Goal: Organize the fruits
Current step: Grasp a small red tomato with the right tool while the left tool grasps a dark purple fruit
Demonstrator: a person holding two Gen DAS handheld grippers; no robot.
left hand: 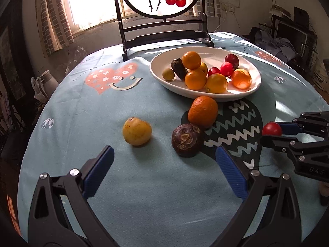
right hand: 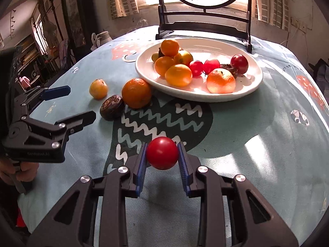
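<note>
Right hand-held gripper [right hand: 162, 154] clamps red fruit [right hand: 162, 153]

A lived-in home, most likely a dining or sitting room. A round table [left hand: 144, 185] wears a pale blue printed cloth with pink hearts and a smiley face, and a white oval plate [right hand: 236, 96] heaped with oranges and small red fruits sits on it. At the table's far edge stands a dark wooden frame [left hand: 164, 35] holding a round painted screen with 2 red persimmons on a branch. Behind it, a sunlit window [left hand: 90, 2] has checked curtains [left hand: 55, 20]. The plaster walls are scuffed, clothes [left hand: 283, 45] lie heaped at one side, and crowded shelves [right hand: 28, 55] fill another.
</note>
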